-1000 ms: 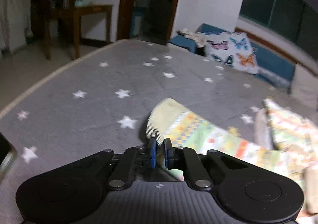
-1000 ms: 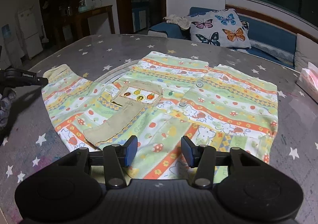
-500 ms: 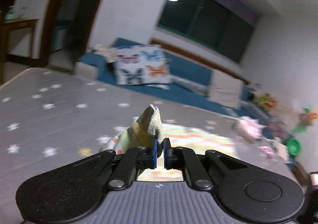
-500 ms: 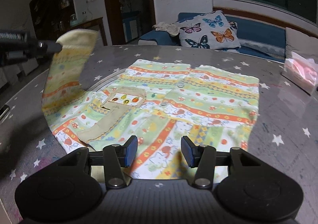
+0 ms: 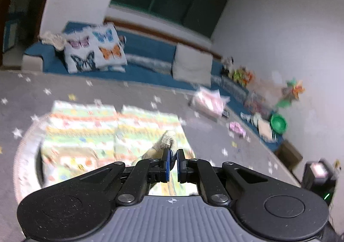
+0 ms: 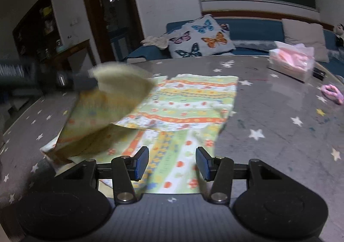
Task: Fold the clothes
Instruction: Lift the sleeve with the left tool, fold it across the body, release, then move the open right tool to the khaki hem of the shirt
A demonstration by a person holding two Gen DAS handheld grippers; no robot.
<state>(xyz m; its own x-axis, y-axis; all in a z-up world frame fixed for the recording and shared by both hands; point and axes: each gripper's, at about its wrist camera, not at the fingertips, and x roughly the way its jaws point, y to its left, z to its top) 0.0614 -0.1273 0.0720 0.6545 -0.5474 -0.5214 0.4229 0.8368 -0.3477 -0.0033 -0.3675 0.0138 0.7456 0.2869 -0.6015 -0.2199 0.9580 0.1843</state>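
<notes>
A child's shirt [image 6: 185,108] with green, yellow and orange printed stripes lies spread on the grey star-patterned table [image 6: 279,134]. My left gripper [image 5: 172,163] is shut on the beige ribbed cuff [image 5: 168,140] of one sleeve. In the right wrist view that sleeve [image 6: 103,111] hangs lifted and blurred over the shirt's left half, with the left gripper [image 6: 86,81] at its cuff. My right gripper [image 6: 172,164] stands open just above the shirt's near hem, nothing between its fingers.
A pink tissue pack [image 6: 290,61] and a pink hair tie [image 6: 332,93] lie at the table's far right. Behind the table runs a blue sofa with a butterfly cushion [image 6: 200,38]. A dark device [image 5: 318,175] stands at the table's right edge.
The left gripper has lifted the sleeve off the table and swung it right, over the shirt's body. The right gripper has drifted along the near hem, still open.
</notes>
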